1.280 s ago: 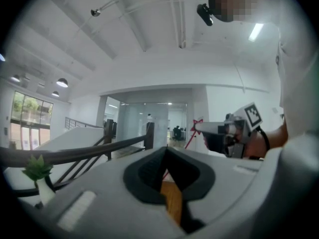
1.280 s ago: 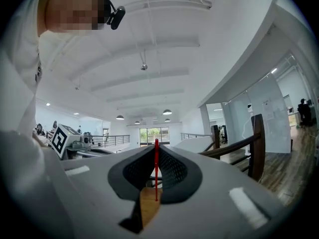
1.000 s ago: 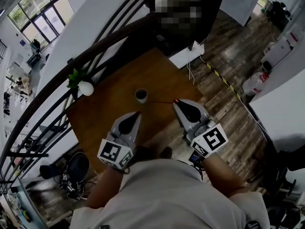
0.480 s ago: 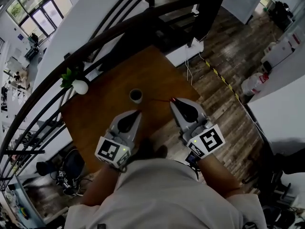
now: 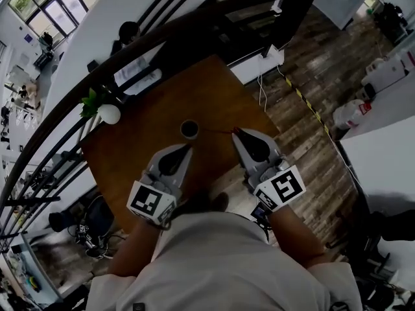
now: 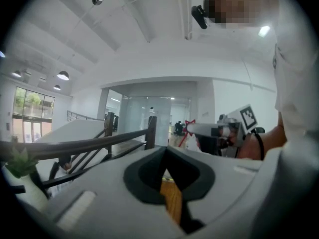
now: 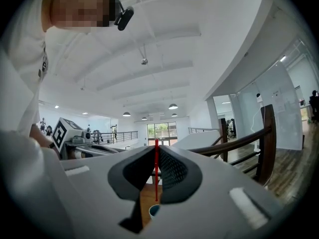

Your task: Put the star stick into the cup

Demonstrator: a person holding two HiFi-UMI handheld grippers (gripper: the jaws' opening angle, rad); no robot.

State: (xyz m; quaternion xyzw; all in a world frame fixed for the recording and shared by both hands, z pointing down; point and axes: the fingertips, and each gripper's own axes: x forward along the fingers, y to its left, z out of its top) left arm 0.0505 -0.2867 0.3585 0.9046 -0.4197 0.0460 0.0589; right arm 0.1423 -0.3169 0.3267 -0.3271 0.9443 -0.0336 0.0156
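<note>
Over a brown wooden counter (image 5: 146, 157), set against a dark curved railing (image 5: 78, 125), held two claws side by side, both pointing forward. Nearest, showed a pale shirt (image 5: 220, 264) and two bare forearms. Had the left claw (image 5: 186, 148) closed tip to tip with nothing between its jaws; through the gap behind the meeting tips, saw only a strip of counter wood. Had the right claw (image 5: 236, 133) pinched almost fully shut on the thin red star stick (image 5: 219, 131), gripped at the very tips. From the left gripper view, caught the red star (image 6: 190, 128) sitting right at that claw's tips. From the right gripper view, saw the star stick (image 7: 156, 173) run straight between the pads, with its free end just above the cup (image 7: 154, 211). From the head view, lay roughly level, reaching leftward to the rim of the cup (image 5: 189, 129), not inside it; could not tell whether touching. Farther left, well apart from the cup, stood a green plant in a round white vase (image 5: 109, 113) at the counter's edge by the railing. Beyond, showed plank flooring (image 5: 311, 83).
</note>
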